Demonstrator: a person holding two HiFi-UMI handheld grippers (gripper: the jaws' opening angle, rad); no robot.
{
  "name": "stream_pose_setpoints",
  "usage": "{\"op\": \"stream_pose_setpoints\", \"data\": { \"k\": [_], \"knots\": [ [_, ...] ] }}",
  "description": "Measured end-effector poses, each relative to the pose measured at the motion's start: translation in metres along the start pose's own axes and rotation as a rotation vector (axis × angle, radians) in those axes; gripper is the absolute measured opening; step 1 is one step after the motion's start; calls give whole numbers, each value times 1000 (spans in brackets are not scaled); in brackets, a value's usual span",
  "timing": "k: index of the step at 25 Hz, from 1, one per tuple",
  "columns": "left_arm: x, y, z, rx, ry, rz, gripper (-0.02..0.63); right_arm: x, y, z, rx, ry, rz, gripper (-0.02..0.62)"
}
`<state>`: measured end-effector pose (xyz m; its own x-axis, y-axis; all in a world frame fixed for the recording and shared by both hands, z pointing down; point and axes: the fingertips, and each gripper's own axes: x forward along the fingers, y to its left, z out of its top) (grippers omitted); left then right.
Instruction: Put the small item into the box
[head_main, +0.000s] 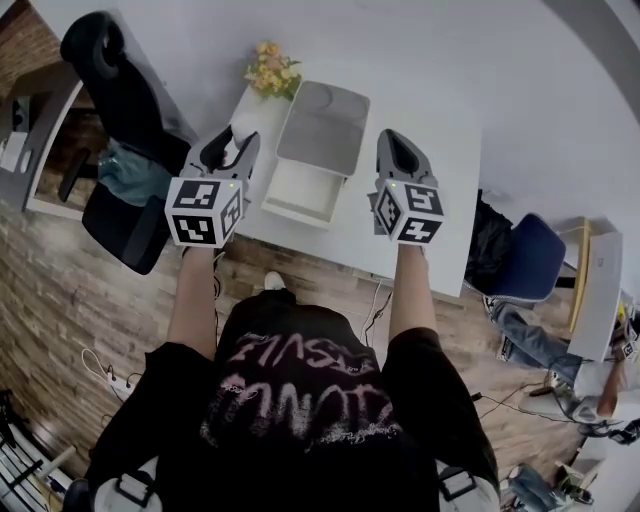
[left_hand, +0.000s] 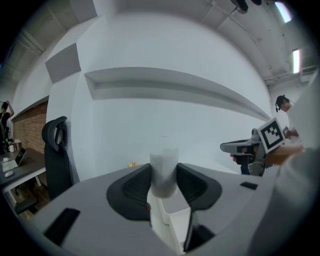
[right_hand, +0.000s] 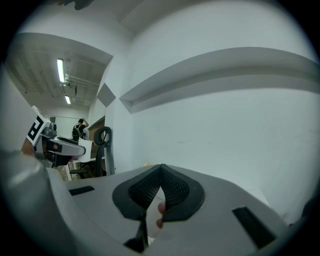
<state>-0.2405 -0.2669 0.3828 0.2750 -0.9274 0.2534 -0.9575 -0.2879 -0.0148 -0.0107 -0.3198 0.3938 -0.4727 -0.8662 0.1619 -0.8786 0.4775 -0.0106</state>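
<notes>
A small white cup-like item (left_hand: 164, 176) stands upright between the pads of my left gripper (left_hand: 164, 169), which is shut on it. In the head view that gripper (head_main: 233, 142) hovers over the white table (head_main: 445, 215), just left of the open box (head_main: 300, 207), whose grey lid (head_main: 325, 125) is tipped back. The box's white wall (left_hand: 175, 220) shows below the left jaws. My right gripper (head_main: 396, 148) hovers to the right of the box; its tips (right_hand: 160, 169) meet with nothing between them.
Yellow flowers (head_main: 271, 70) sit at the table's far left corner, behind the box. A black office chair (head_main: 118, 95) stands left of the table and a blue chair (head_main: 535, 258) to the right. A white wall lies beyond the table.
</notes>
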Motion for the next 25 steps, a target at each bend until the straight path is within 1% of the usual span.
{"op": "stream_pose_setpoints", "data": {
  "k": [5,11,16,20,25],
  "knots": [
    [15,15,8,6,-10,-41,163,12,0,3,4,-4,-48,9],
    [26,19,11,25,-6,-88,163,14,1,9,0,-14,-92,9],
    [35,14,20,25,-17,-105,163,15,-4,12,-12,-9,-99,9],
    [41,6,17,30,-6,-119,163,12,-11,10,-8,-8,-107,9],
    [50,-1,18,32,3,-112,163,17,-22,10,-13,-5,-94,9]
  ]
}}
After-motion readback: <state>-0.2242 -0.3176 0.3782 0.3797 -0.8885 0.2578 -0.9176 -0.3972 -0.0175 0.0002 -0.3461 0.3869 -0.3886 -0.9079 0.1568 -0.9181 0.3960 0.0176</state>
